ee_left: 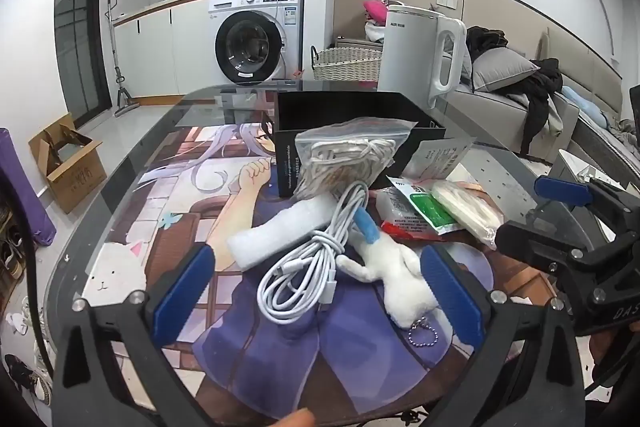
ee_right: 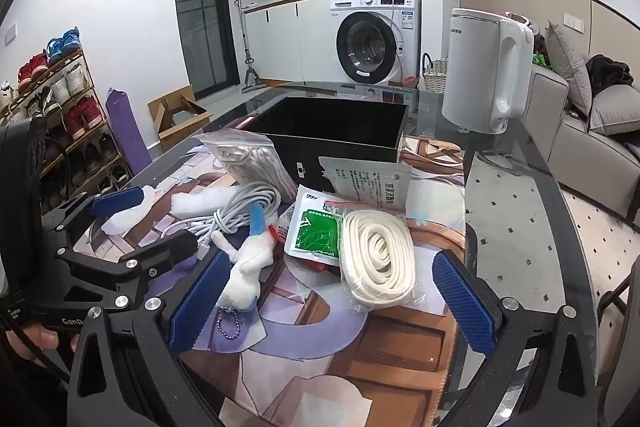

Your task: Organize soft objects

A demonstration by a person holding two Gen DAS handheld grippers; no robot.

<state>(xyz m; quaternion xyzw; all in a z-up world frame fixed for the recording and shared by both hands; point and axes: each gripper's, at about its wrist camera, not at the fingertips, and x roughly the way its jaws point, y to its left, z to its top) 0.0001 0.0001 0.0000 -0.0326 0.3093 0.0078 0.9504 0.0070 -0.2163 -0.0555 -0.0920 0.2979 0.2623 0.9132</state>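
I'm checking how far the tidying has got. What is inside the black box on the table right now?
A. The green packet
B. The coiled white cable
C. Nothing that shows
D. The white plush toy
C: the right wrist view looks into the black box and shows only dark walls, while the plush toy, cable and green packet all lie on the mat in front of it.

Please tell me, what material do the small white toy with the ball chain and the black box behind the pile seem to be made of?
The white toy looks like plush fabric: its surface is fuzzy and matte, its limbs lie limp, and a metal-looking ball chain hangs from it. The black box is probably rigid coated cardboard or plastic: its walls are straight and thin with a slight sheen. The pictures cannot settle which.
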